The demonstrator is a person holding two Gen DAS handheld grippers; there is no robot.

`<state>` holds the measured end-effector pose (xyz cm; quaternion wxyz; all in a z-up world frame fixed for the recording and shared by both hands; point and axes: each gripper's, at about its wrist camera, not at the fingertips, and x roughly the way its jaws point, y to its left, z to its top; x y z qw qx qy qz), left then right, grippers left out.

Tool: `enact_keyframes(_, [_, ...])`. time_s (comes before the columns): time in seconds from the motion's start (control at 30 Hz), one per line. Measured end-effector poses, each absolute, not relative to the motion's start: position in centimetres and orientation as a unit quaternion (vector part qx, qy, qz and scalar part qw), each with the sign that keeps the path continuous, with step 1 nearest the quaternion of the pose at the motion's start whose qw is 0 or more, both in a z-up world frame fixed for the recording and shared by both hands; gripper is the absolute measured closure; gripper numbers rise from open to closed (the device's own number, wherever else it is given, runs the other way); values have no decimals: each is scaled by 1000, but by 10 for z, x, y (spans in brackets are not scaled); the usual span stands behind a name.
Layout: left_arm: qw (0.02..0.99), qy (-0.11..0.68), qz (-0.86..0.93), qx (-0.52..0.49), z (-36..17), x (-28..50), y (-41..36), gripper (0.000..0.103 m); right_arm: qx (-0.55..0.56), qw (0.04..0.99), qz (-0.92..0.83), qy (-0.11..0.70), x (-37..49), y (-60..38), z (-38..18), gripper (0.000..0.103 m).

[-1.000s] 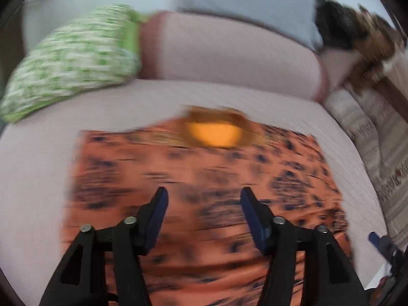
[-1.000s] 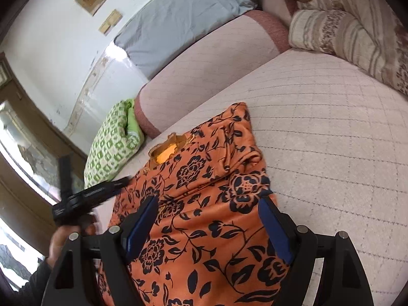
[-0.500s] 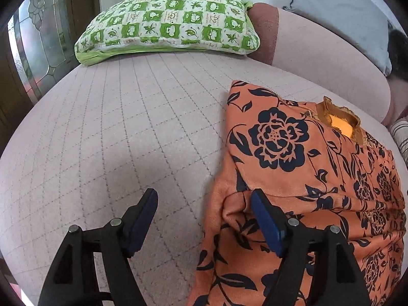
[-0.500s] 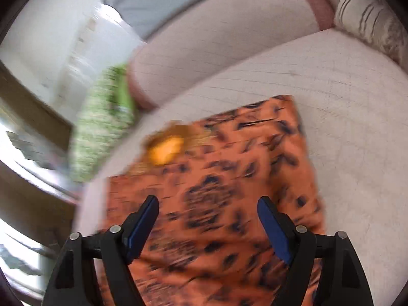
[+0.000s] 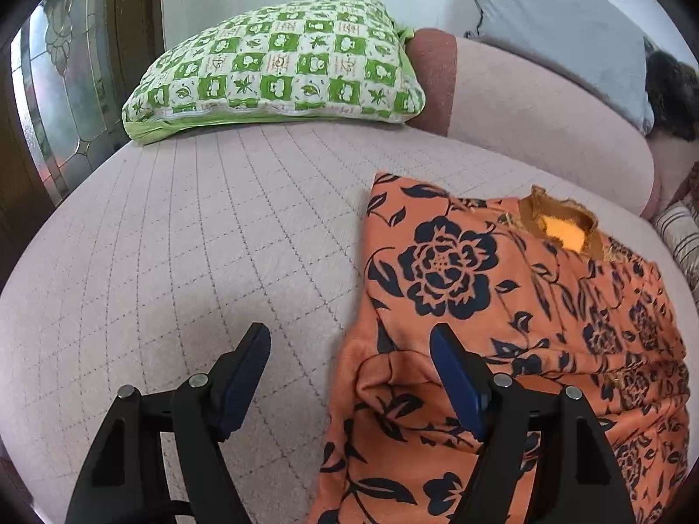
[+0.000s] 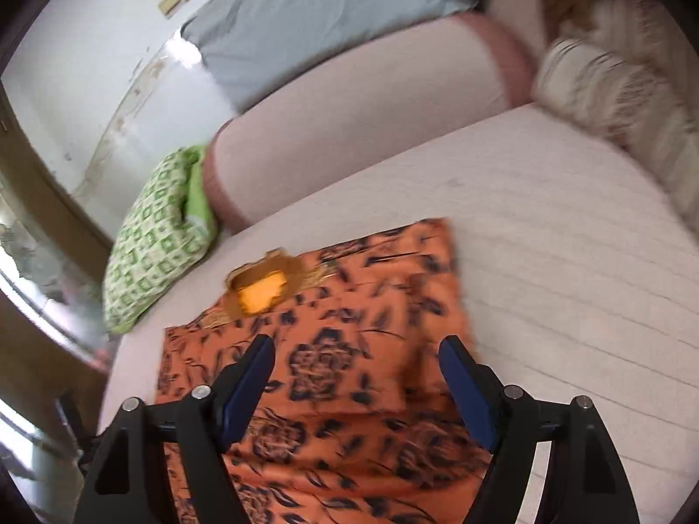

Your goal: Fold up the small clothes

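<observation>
An orange garment with dark blue flowers (image 5: 515, 305) lies flat on the pink quilted bed (image 5: 196, 240), its brown neckline with yellow lining (image 5: 563, 227) toward the bolster. My left gripper (image 5: 349, 362) is open and empty, low over the garment's left edge, one finger over the bed and one over the cloth. In the right wrist view the same garment (image 6: 340, 358) lies below my right gripper (image 6: 356, 371), which is open and empty above its middle. That view is blurred.
A green and white checked pillow (image 5: 279, 70) lies at the bed's far left. A pink bolster (image 5: 537, 105) runs along the back with a grey pillow (image 5: 559, 30) behind it. Striped cushions (image 6: 611, 87) sit at the right. A glass door (image 5: 52, 87) stands left.
My left gripper swung from over the garment's middle to its left edge. My right gripper moved from the garment's right side to above its middle. Both stayed open.
</observation>
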<state>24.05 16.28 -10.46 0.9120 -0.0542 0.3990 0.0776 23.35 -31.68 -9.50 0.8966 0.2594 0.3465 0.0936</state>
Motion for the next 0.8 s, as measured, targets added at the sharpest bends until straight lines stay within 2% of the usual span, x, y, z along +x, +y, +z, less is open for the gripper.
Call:
enact_keyframes(0.1, [906,411,83,-53,-110,243,165,27,260,880,103,384,269,-308,-114,24])
enact_keyframes(0.17, [905,414,81,-47,-112,243,166,27,241,873,107,410,287,-299,-129,34])
enact_keyframes(0.27, [906,416,71,-39,-110,237,164,27,226,866,98,434,304,-294,-148,39])
enact_keyframes(0.6, [892,452,23,-5,-120,236,147,31,215,863,90,448,313,-285,-158,39])
enact_keyframes(0.67, [892,450,37,5,-121,240,146,37,211,863,88,451,314,-284,-157,39])
enact_keyframes(0.7, [890,453,44,4,-123,243,148,47,208,862,87,454,316,-282,-158,39])
enact_keyframes(0.73, [884,466,50,-3,-128,249,151,57,206,861,85,457,318,-281,-159,44])
enact_keyframes(0.77, [881,470,44,-13,-131,253,153,60,204,858,81,464,320,-280,-161,53])
enact_keyframes(0.8, [883,468,42,-17,-132,254,154,70,201,857,77,468,322,-279,-163,60])
